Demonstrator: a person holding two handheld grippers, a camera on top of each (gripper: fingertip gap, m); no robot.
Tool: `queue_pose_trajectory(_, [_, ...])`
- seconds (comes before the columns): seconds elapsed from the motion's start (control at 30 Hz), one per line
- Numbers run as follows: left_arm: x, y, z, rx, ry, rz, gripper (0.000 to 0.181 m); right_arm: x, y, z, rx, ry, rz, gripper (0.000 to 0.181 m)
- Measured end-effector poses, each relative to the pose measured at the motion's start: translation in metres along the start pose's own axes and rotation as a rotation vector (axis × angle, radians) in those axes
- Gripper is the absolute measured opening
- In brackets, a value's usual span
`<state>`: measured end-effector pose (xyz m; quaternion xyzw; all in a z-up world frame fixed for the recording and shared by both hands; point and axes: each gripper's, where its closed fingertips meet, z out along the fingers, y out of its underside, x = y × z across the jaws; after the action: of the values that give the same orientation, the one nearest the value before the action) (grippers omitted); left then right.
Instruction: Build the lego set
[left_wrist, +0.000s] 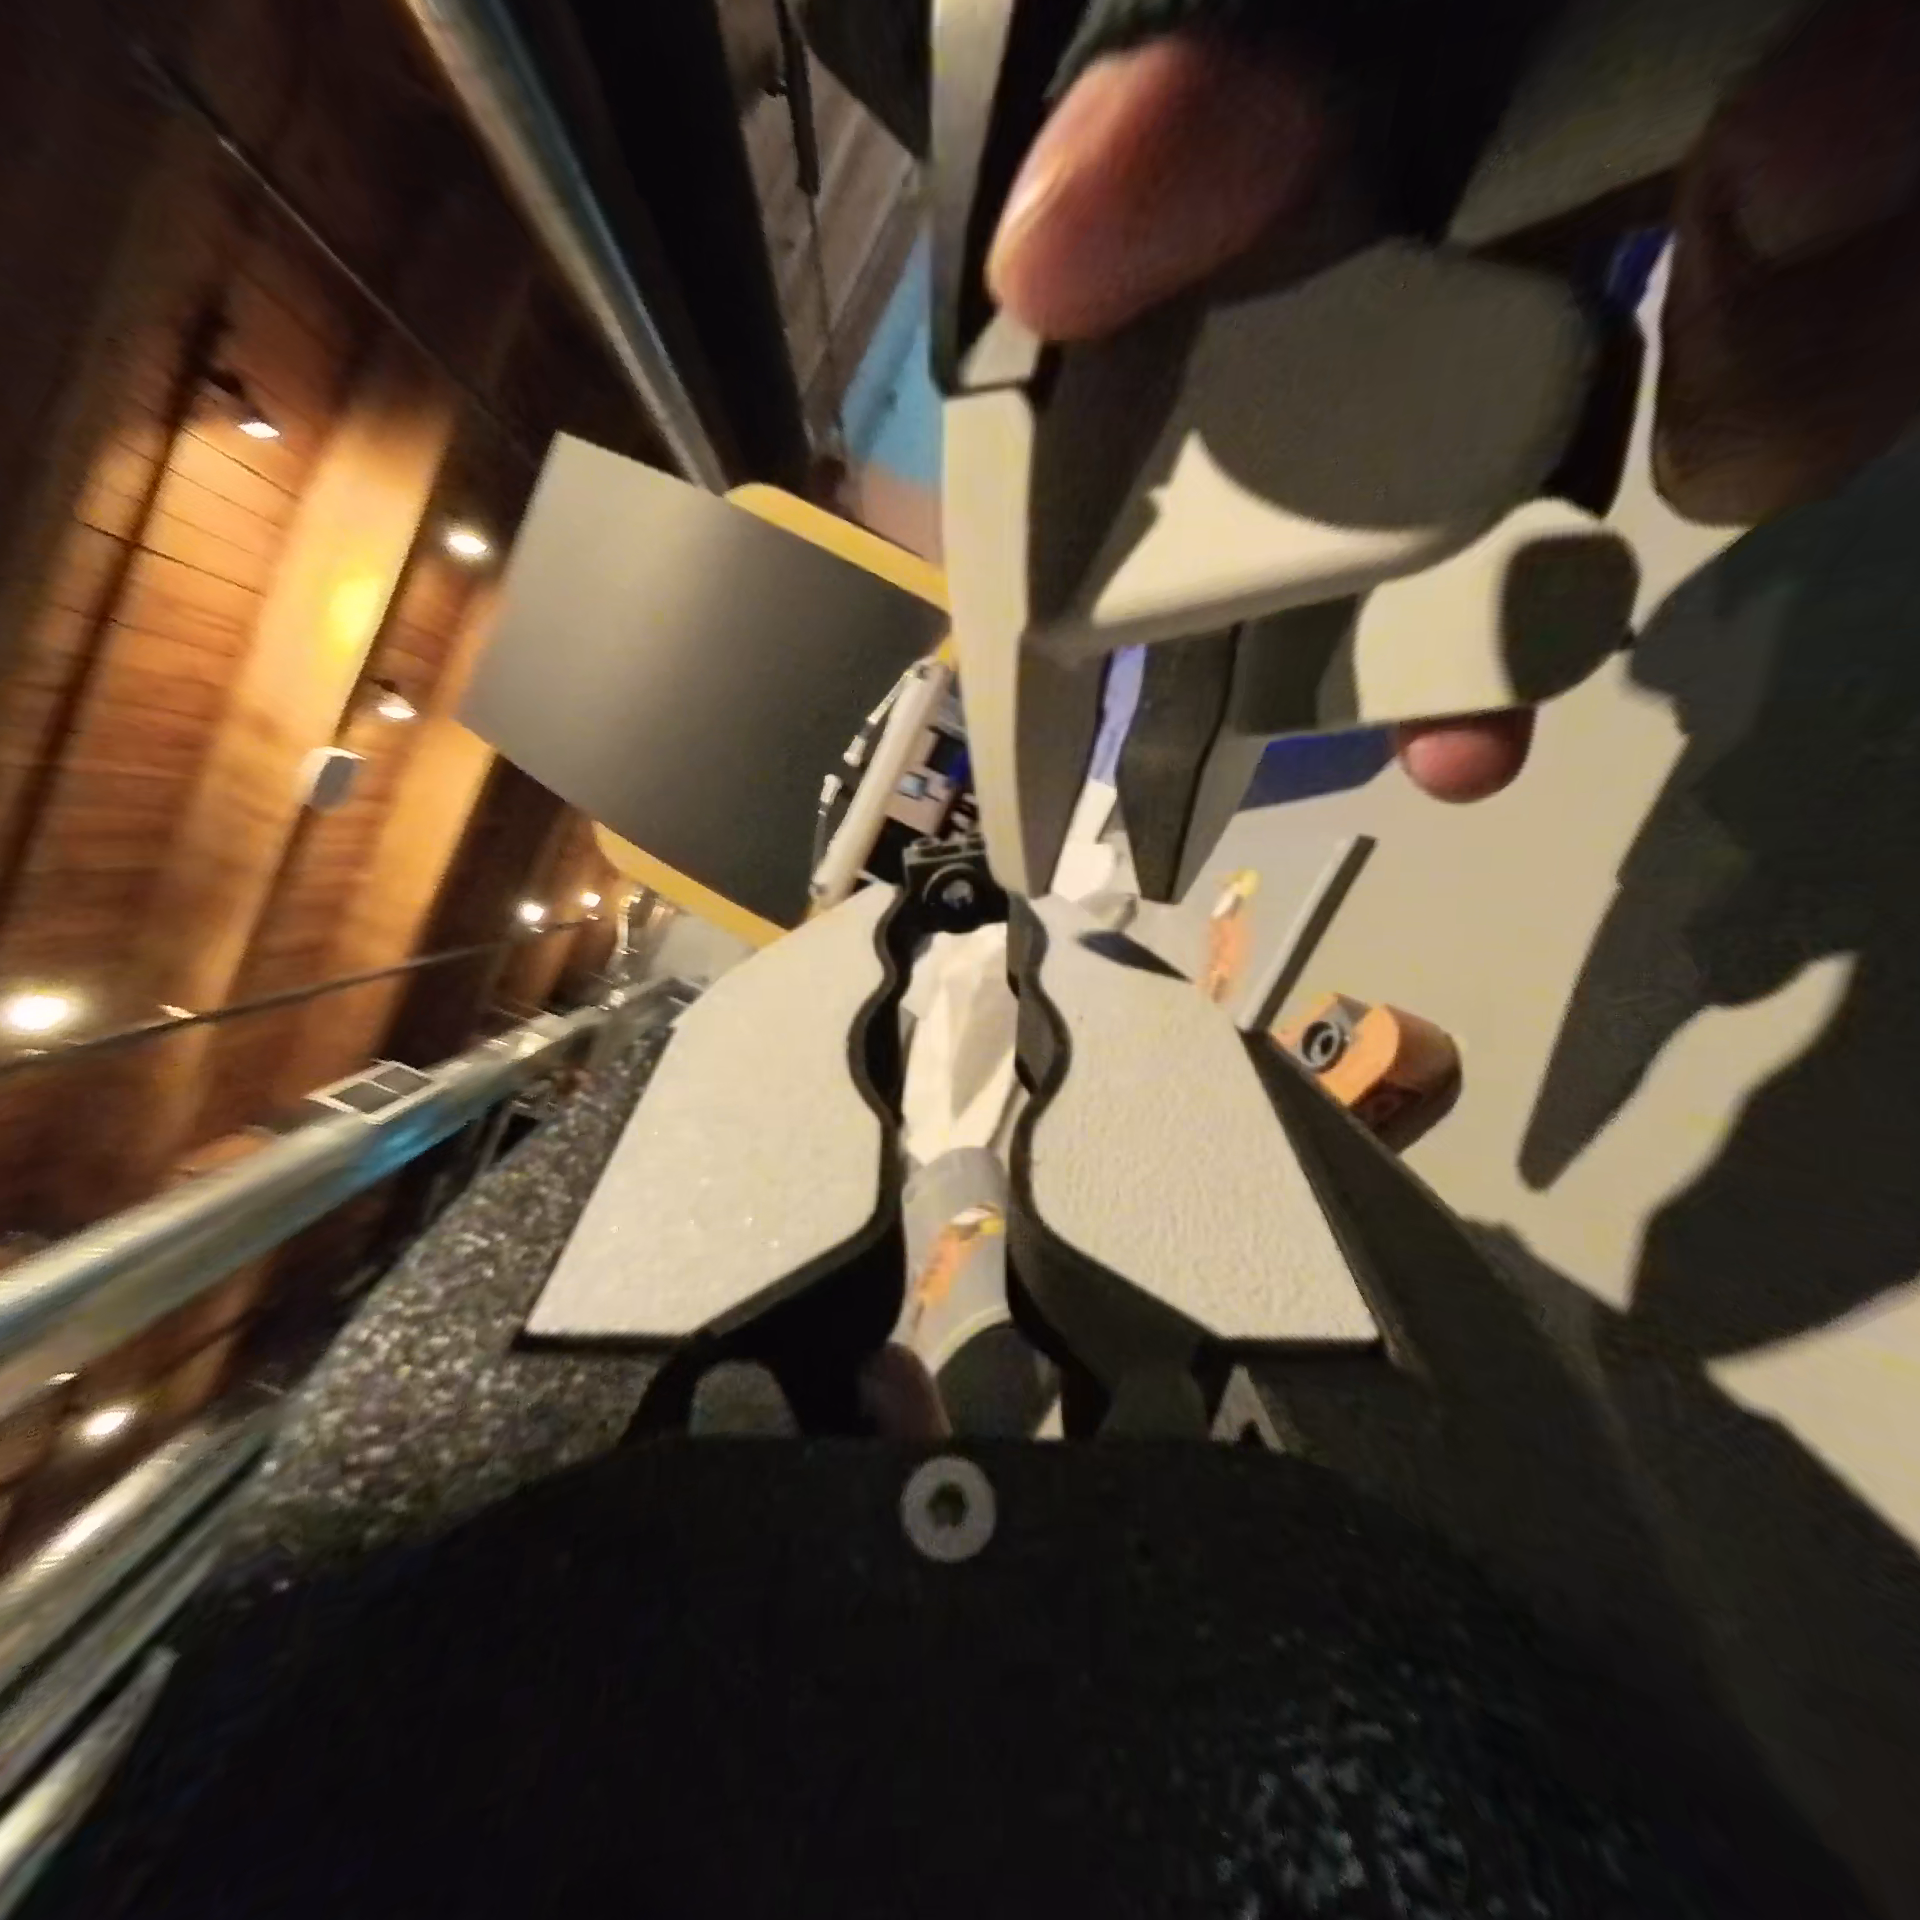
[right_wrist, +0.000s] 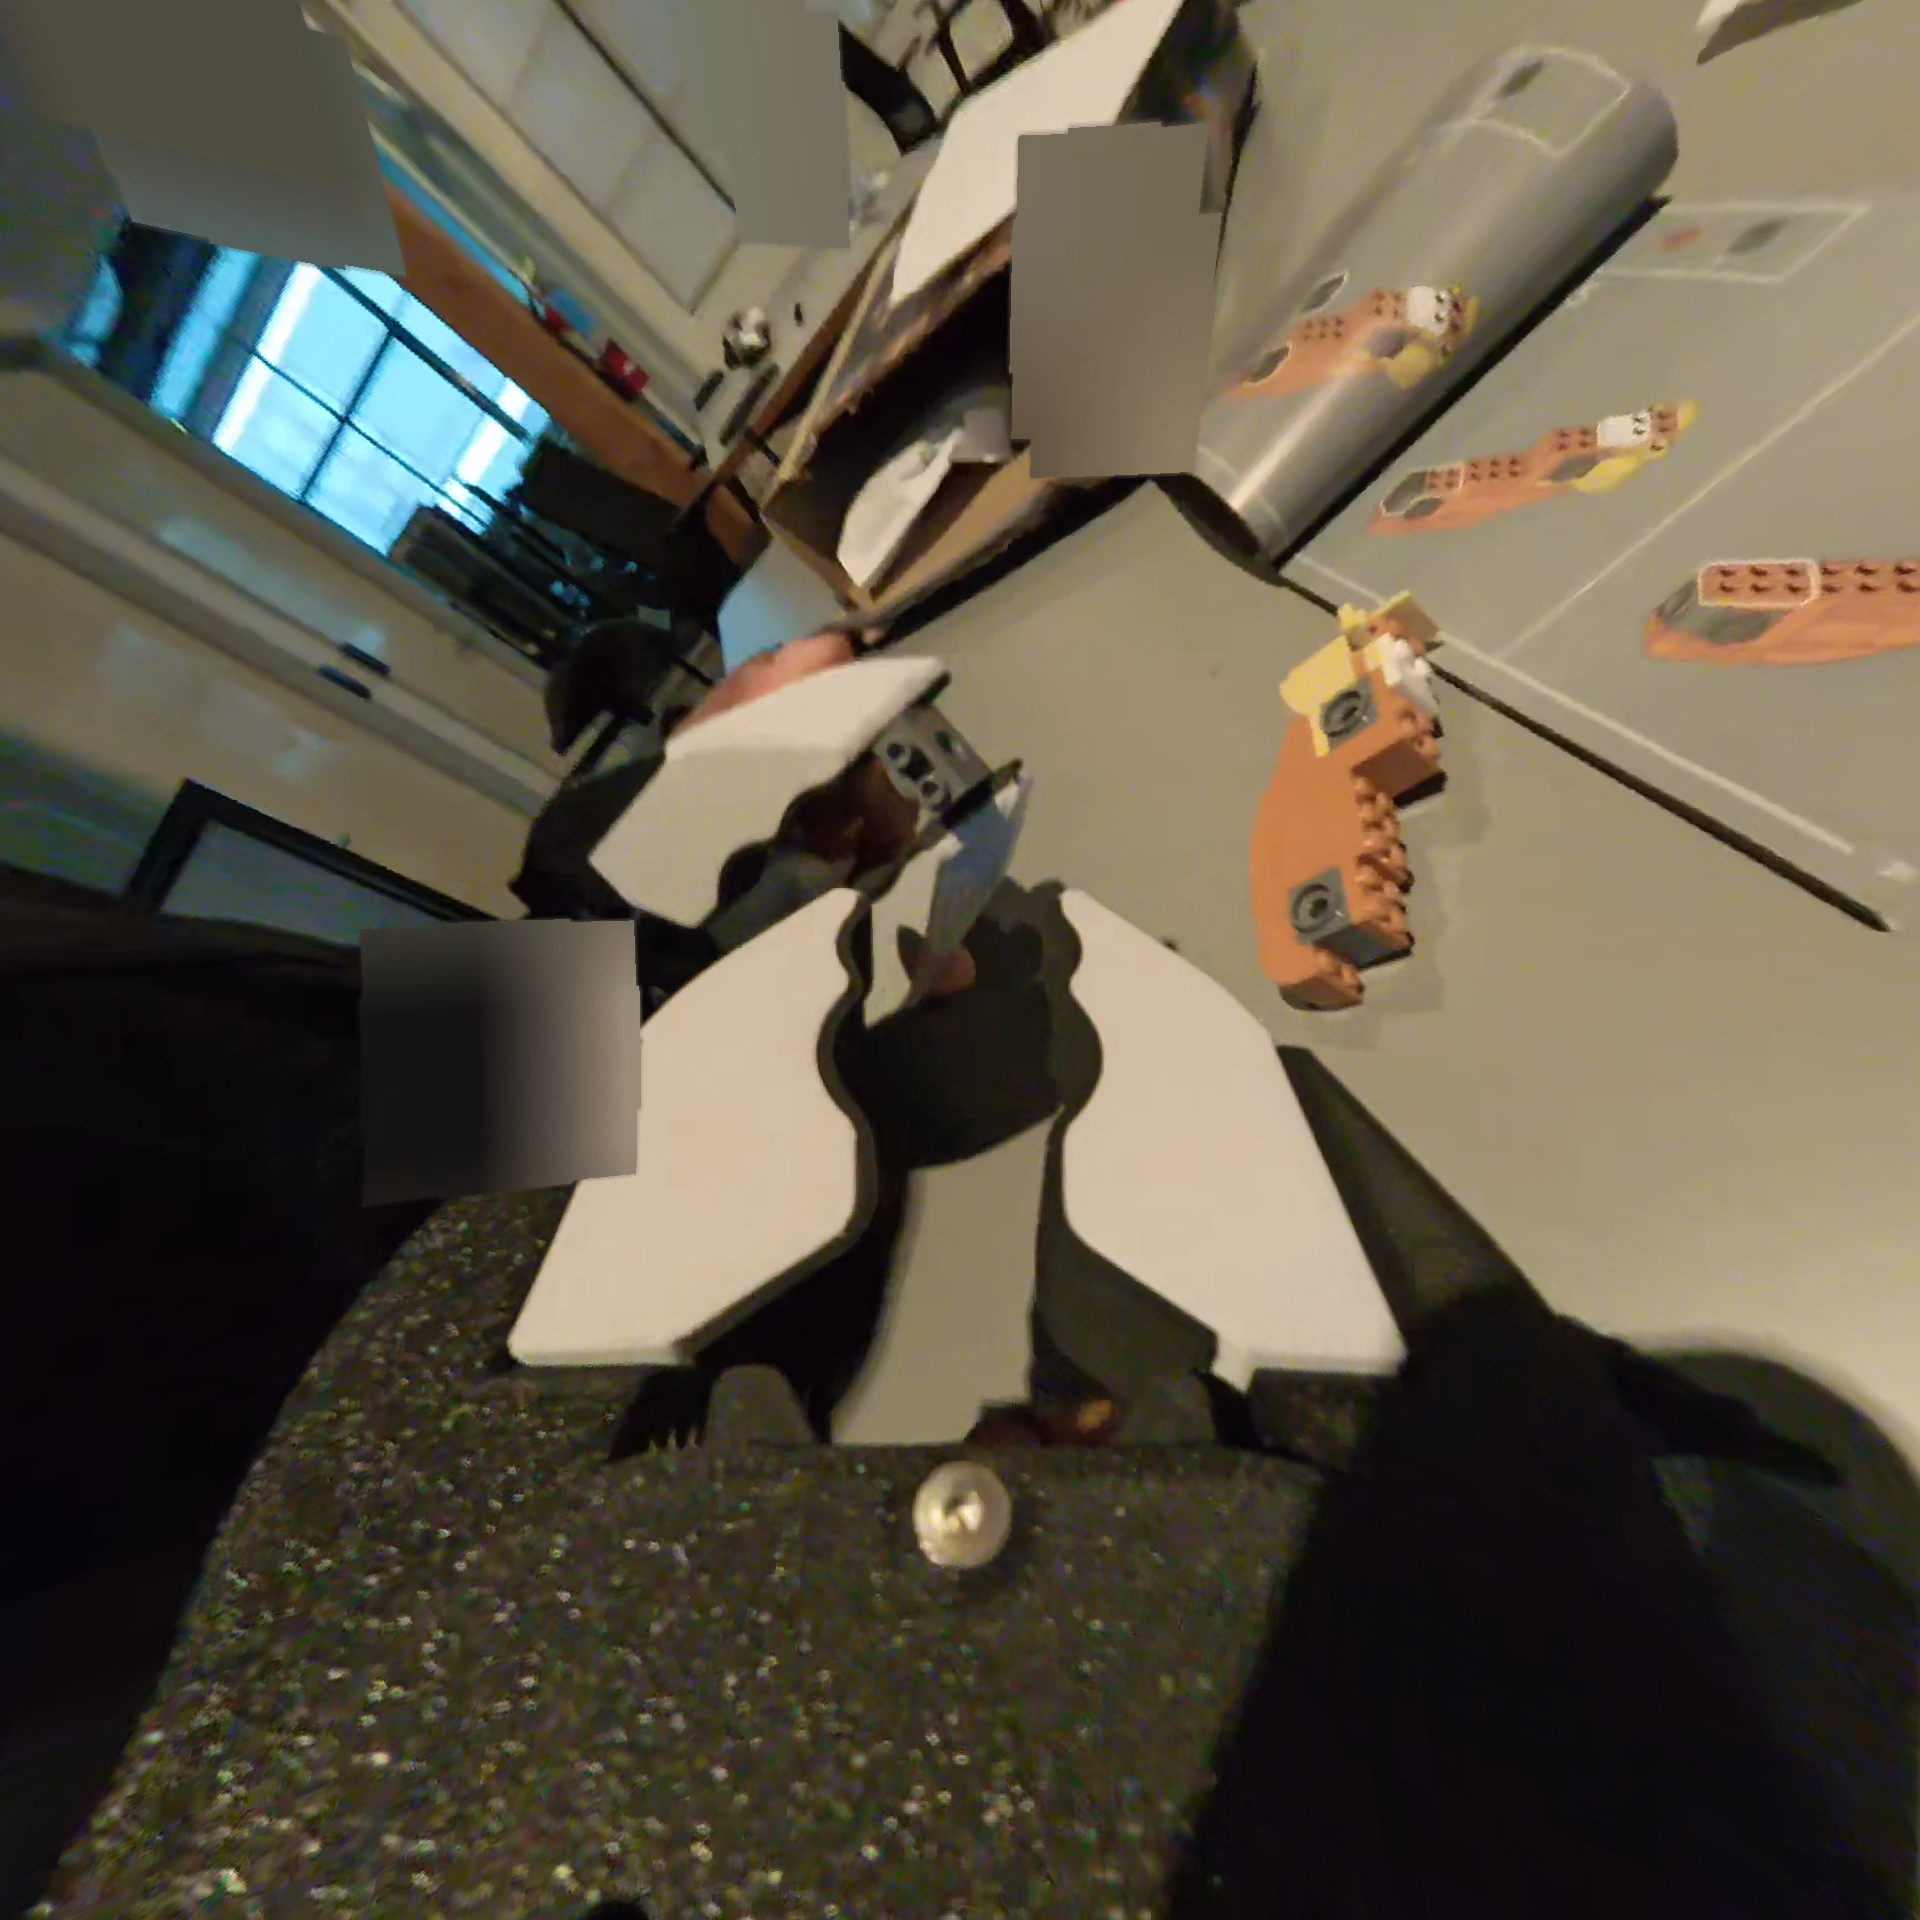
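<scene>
Your L gripper (left_wrist: 951, 904) is pinched nearly closed on a small dark grey lego piece (left_wrist: 943, 878) at the tips, held up off the table (left_wrist: 1714, 1091). R gripper (right_wrist: 961, 914) sits w/ fingers parted, nothing clearly gripped (a thin pale strip shows in the gap, can't tell what). The orange-brown lego build (right_wrist: 1340, 831) lies on the table beside the instruction sheet (right_wrist: 1662, 436), well apart from both. Steady the build w/ R first, then square the grey piece's studs before pressing; it's tiny, likely to twist.
</scene>
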<state>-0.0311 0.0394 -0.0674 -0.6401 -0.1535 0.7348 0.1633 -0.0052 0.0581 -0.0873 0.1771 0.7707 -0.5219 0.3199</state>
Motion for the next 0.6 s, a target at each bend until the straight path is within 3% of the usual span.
queue_pose_trajectory(0.2, [0.001, -0.004, -0.007, 0.038, -0.045, 0.097, 0.017, -0.011, -0.007, -0.002, 0.068, -0.106, 0.103, 0.028])
queue_pose_trajectory(0.6, [0.009, -0.01, -0.006, 0.057, -0.071, 0.223, 0.017, -0.007, -0.009, -0.002, 0.098, -0.069, 0.13, 0.028])
